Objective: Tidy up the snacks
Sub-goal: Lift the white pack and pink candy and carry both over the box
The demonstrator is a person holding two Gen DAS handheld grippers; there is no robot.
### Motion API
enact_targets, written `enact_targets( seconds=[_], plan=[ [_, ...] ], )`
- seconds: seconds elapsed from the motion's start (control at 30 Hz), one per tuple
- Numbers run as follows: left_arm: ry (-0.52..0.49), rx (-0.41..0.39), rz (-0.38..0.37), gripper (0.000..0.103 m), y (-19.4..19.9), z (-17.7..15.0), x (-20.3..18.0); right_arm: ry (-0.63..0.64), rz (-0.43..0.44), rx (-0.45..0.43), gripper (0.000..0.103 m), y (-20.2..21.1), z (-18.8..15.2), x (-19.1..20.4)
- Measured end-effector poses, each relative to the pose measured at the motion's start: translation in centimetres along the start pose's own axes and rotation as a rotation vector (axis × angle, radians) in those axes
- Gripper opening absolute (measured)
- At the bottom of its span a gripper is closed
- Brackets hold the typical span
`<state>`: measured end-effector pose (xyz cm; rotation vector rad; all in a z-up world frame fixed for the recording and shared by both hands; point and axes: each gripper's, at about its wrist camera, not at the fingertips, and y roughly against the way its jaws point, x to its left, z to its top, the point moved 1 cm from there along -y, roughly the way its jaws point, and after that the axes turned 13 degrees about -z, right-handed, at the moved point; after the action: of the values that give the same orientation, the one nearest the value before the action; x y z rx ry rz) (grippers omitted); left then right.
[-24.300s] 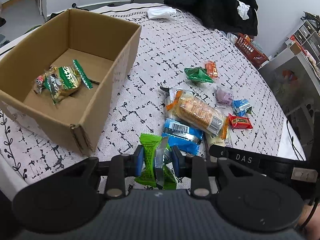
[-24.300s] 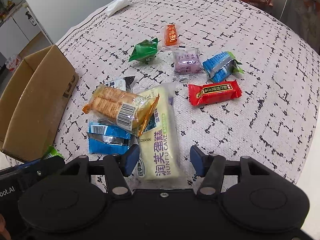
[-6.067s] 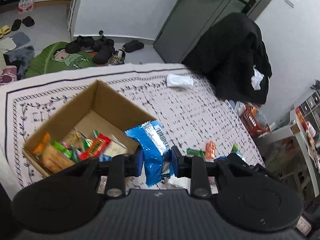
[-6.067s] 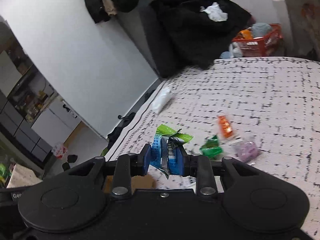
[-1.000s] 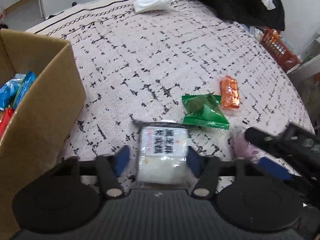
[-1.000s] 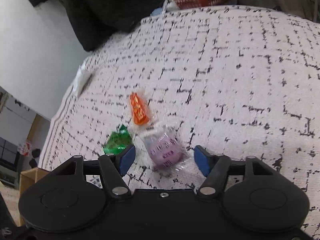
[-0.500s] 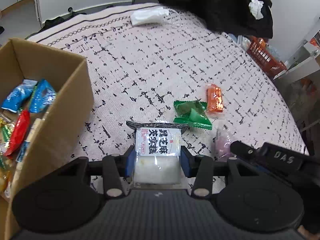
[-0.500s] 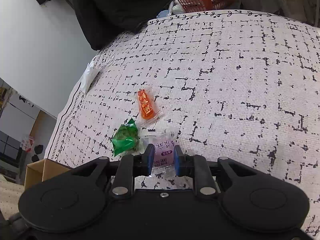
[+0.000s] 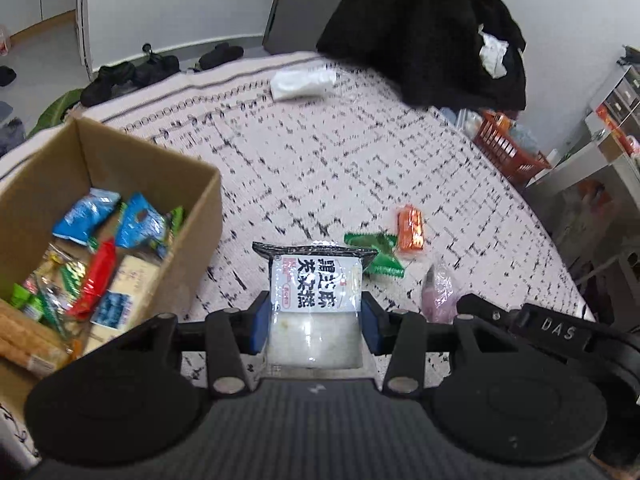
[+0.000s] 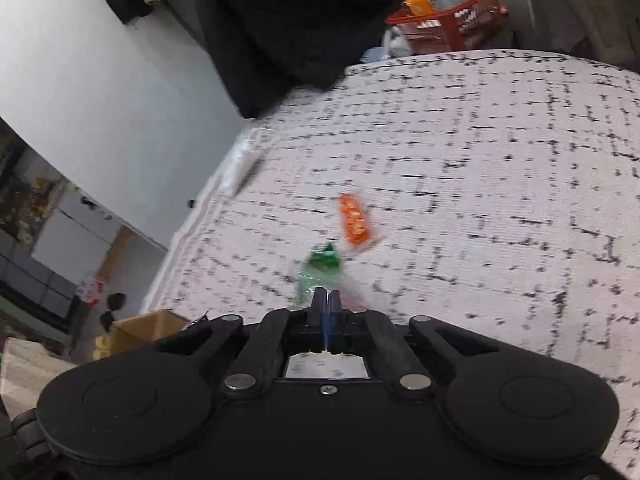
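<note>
The cloth-covered worktop (image 9: 340, 152) filled most of both views. The open cardboard box (image 9: 192, 184) stood on its left side, already holding a heap of wrapped snacks. My left claw (image 9: 316, 320) was pinching the white sesame cake packet (image 9: 316, 292) across its width, clear of the cloth. The packet's long axis ran straight ahead along the fingers. The box lay just to the left of that claw and a little ahead, so I judged the coming move to be a short swing left over the near wall. The left hand was plainly the nearer one to it. My right claw (image 10: 326, 304) was pressed fully together. From the left view it seemed to have the pale purple packet (image 9: 438, 292) by the edge of its clear wrapper, though its own camera showed only a pinkish blur at the tips. The right view caught just a corner of the box, far to the lower left, and none of its contents. Both views showed the green packet (image 9: 378, 256) and the orange packet (image 9: 410, 228) lying close together on the cloth, not yet collected.
</note>
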<state>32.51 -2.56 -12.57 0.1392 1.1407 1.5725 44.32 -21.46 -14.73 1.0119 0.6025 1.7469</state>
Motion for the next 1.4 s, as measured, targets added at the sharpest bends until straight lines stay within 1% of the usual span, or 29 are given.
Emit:
enact_targets(
  seconds=[0.07, 0.23, 0.33, 0.37, 0.4, 0.47, 0.57, 0.63, 0.7, 0.77, 0.93, 0.97, 1.03, 1.07, 1.2, 1.3, 1.4],
  plan=[
    [-0.004, -0.016, 0.0, 0.045, 0.9, 0.4, 0.1, 0.019, 0.013, -0.008, 0.0, 0.4, -0.1, 0.8],
    [0.006, -0.056, 0.009, 0.045, 3.0, 1.2, 0.9, 0.057, -0.014, -0.006, 0.0, 0.2, -0.6, 1.6],
    [0.02, -0.075, 0.012, 0.045, 4.0, 1.6, 1.7, 0.059, -0.021, 0.026, 0.01, -0.7, -1.0, 2.1],
    [0.025, -0.08, 0.012, 0.045, 4.3, 1.8, 2.0, 0.076, -0.026, 0.028, 0.02, -0.9, -1.2, 2.5],
    [0.032, -0.084, 0.014, 0.045, 4.5, 1.9, 2.3, 0.094, -0.034, 0.029, 0.033, -1.1, -1.4, 2.9],
    [0.044, -0.091, 0.016, 0.045, 4.9, 2.1, 2.8, 0.124, -0.039, 0.029, 0.044, -1.4, -1.8, 3.8],
    [0.063, -0.099, 0.023, 0.045, 5.4, 2.5, 3.9, 0.16, -0.044, 0.04, 0.047, -2.1, -2.3, 4.9],
    [0.073, -0.105, 0.027, 0.045, 5.7, 2.8, 4.6, 0.185, -0.064, 0.039, 0.051, -2.9, -2.6, 5.6],
    [0.087, -0.106, 0.033, 0.045, 5.8, 3.2, 5.5, 0.2, -0.091, 0.045, 0.057, -3.8, -2.8, 6.0],
    [0.098, -0.109, 0.038, 0.045, 6.0, 3.6, 6.3, 0.214, -0.116, 0.052, 0.059, -4.7, -3.1, 6.2],
    [0.12, -0.113, 0.057, 0.045, 6.1, 4.5, 8.4, 0.236, -0.16, 0.08, 0.059, -6.9, -3.7, 6.6],
    [0.126, -0.112, 0.064, 0.045, 6.0, 4.7, 8.9, 0.241, -0.171, 0.084, 0.055, -7.1, -3.8, 6.6],
    [0.138, -0.11, 0.069, 0.045, 6.0, 4.9, 9.8, 0.238, -0.18, 0.094, 0.04, -7.4, -4.0, 6.5],
    [0.143, -0.109, 0.073, 0.045, 6.0, 5.0, 10.3, 0.232, -0.176, 0.108, 0.035, -7.6, -4.0, 6.3],
    [0.172, -0.093, 0.095, 0.045, 5.8, 5.2, 12.4, 0.226, -0.172, 0.112, 0.029, -7.4, -3.7, 6.3],
    [0.183, -0.086, 0.104, 0.045, 5.9, 5.2, 13.7, 0.207, -0.159, 0.098, 0.028, -6.5, -3.3, 6.6],
    [0.19, -0.08, 0.111, 0.045, 6.0, 5.4, 14.7, 0.222, -0.135, 0.069, 0.028, -5.3, -2.9, 7.6]
  ],
)
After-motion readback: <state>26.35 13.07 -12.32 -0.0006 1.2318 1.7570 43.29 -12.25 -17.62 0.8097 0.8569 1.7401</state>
